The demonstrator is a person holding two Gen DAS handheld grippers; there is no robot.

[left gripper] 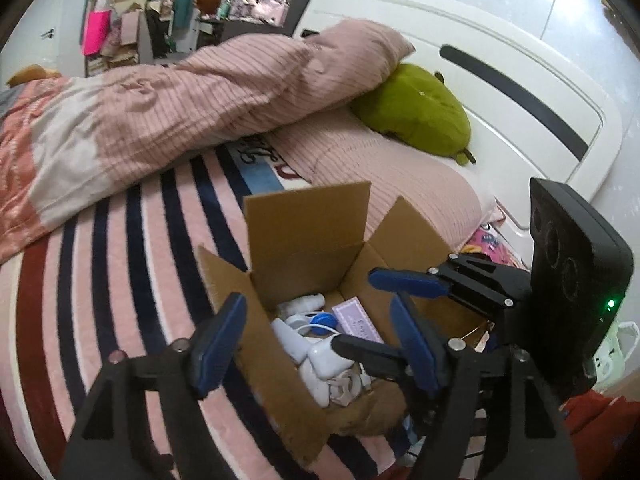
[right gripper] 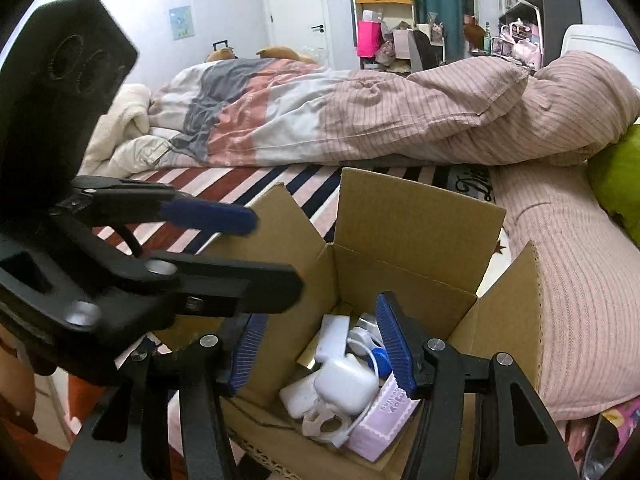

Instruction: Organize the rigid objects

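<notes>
While both grippers hang over it, the cardboard box (left gripper: 308, 236) sits open on the striped blanket (left gripper: 132, 240) of the bed, with its flaps standing up. The left gripper (left gripper: 320, 344) has its two blue pads spread wide apart, and nothing is between them. The right gripper (right gripper: 320, 344) is spread wide too, with nothing in it; its tips are just above the things in the box. In the left view, the right gripper (left gripper: 380, 312) comes in from the right side over the box. In the right view, the left gripper (right gripper: 260, 256) comes in from the left side, up above the box edge. Inside the box lies a pile of small hard things: a white charger (right gripper: 346, 384), a white plug block (right gripper: 334, 338), a round blue thing (left gripper: 323, 321) with a white cord, and a small purple box (right gripper: 384, 420) with writing on it. They all touch each other. Behind the box a pink quilt (left gripper: 200, 96) is bunched up across the bed. A green plush toy (left gripper: 416, 110) rests near the white headboard (left gripper: 520, 80), beside a pink pillow (left gripper: 400, 176).
</notes>
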